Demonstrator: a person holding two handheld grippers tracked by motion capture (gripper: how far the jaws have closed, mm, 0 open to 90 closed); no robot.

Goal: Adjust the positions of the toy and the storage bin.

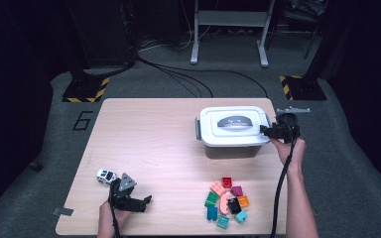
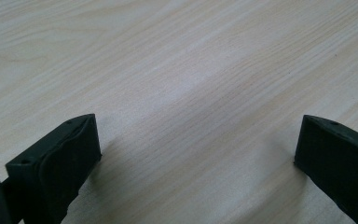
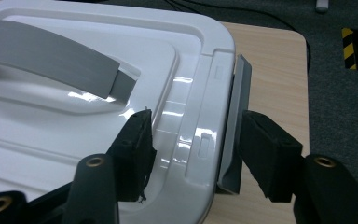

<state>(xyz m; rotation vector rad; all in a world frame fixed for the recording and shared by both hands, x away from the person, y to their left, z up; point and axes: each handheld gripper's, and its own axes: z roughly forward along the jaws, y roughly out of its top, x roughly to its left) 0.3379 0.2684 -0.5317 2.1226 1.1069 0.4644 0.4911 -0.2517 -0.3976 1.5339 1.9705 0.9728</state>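
A white lidded box point(image 1: 233, 141) with a grey handle point(image 1: 234, 122) stands at the table's right rear. My right gripper point(image 1: 267, 131) reaches in from the box's right end. Its jaws straddle the lid's point(image 3: 98, 121) right rim and the grey latch point(image 3: 237, 126) there. The outer pad point(image 3: 265, 149) lies against the latch, while the inner pad point(image 3: 137, 149) rests over the lid with a strip of lid showing before the rim. My left gripper point(image 1: 146, 202) lies low at the front left, open over bare wood point(image 2: 191, 93), with nothing between its jaws.
A small white toy car point(image 1: 106, 175) sits just left of and behind the left gripper. A pile of several coloured bricks point(image 1: 226, 201) lies at the front, right of centre. The table's point(image 1: 144, 129) right edge is close behind the latch, with dark floor beyond it.
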